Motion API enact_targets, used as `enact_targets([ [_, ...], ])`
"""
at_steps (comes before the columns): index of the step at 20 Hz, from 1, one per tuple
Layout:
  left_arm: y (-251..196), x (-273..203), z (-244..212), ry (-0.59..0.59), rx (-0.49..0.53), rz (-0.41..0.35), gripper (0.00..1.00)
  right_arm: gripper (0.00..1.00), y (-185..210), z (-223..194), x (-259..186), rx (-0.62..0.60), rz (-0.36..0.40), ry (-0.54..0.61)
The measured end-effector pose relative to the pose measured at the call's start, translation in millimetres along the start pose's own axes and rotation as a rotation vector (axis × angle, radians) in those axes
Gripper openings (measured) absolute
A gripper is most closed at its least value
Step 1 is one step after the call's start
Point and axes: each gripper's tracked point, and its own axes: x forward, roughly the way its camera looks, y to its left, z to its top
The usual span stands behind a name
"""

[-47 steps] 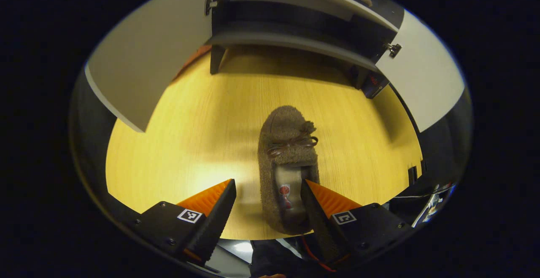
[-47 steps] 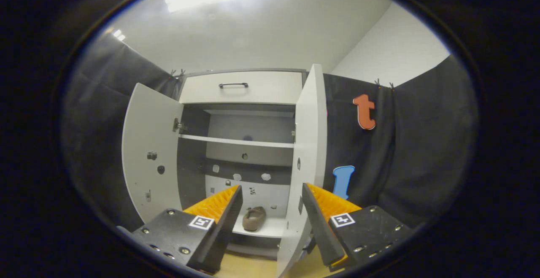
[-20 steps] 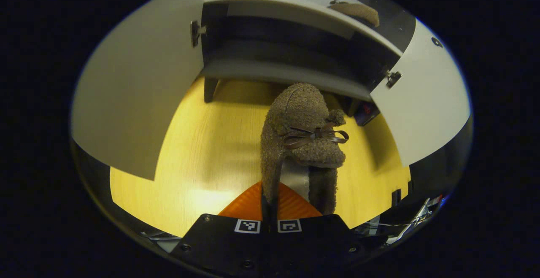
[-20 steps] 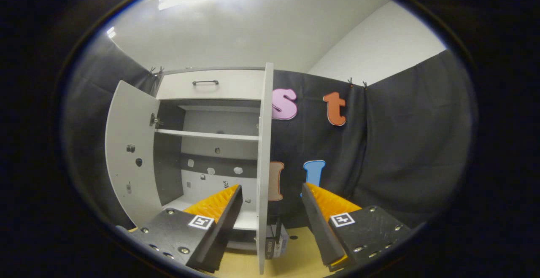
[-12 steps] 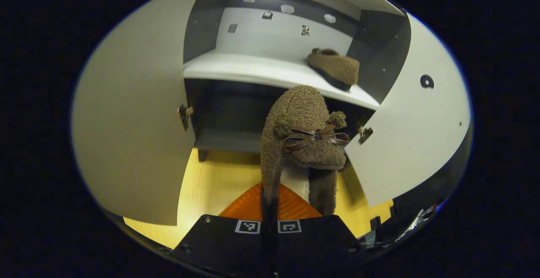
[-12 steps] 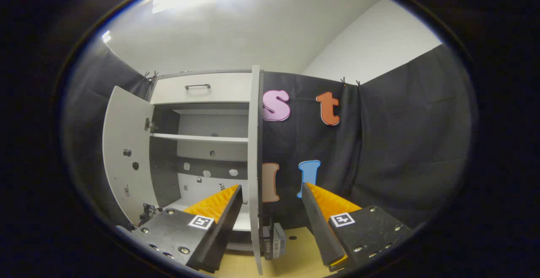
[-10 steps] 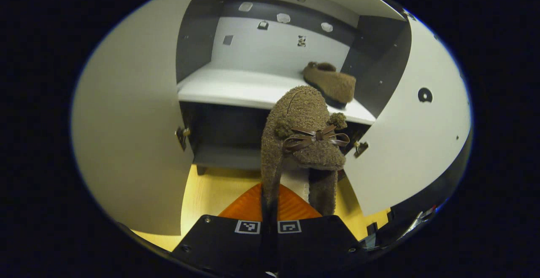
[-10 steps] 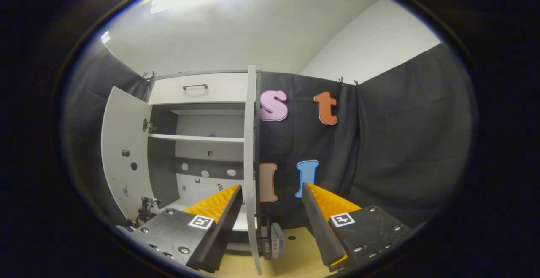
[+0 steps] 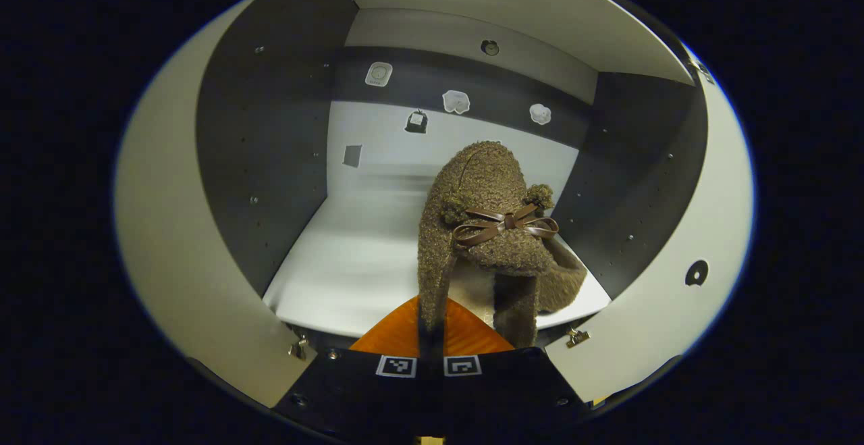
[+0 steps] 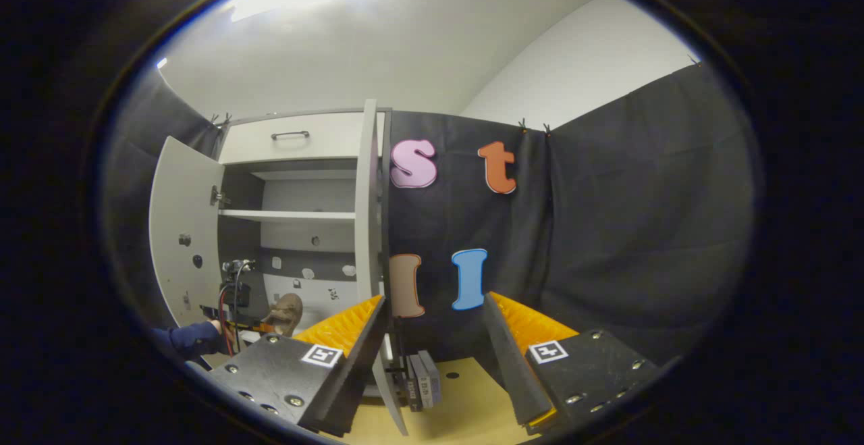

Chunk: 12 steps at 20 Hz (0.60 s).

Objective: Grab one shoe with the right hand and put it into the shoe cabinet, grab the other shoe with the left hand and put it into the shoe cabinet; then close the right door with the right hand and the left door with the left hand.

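My left gripper (image 9: 432, 320) is shut on the side wall of a fuzzy brown shoe (image 9: 486, 229) with a small bow. It holds the shoe toe-forward inside the open shoe cabinet, just above the white lower shelf (image 9: 337, 263). The other brown shoe (image 9: 567, 283) lies on that shelf at the right, partly hidden behind the held one. My right gripper (image 10: 435, 337) is open and holds nothing, off to the right of the cabinet (image 10: 297, 181). In the right gripper view, the left gripper (image 10: 260, 327) carries the shoe (image 10: 287, 313) into the cabinet.
Both white doors stand open: the left door (image 10: 179, 229) swung wide, the right door (image 10: 368, 215) edge-on just ahead of my right gripper. A dark sleeve (image 10: 189, 338) reaches in at the lower left. Small boxes (image 10: 422, 381) stand on the wooden floor (image 10: 466, 398) by the right door.
My left gripper shut on the shoe, lifted it off the floor and carried it forward into the cabinet above the lower shelf. My right gripper drifted right, staying open.
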Motion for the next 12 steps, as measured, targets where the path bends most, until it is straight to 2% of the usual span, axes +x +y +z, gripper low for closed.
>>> enact_targets([
  [3,3,-2,2,0.01,0.041,0.034,0.0,0.85,-18,-4,-5,-0.005,-0.057,0.004],
  [7,-3,-5,3,0.012,0.009,0.034,0.0,0.85,-33,-14,-6,-0.004,-0.115,0.029],
  [12,1,7,0,0.019,0.036,0.066,0.0,0.85,-37,-20,-10,-0.003,-0.146,0.049],
])
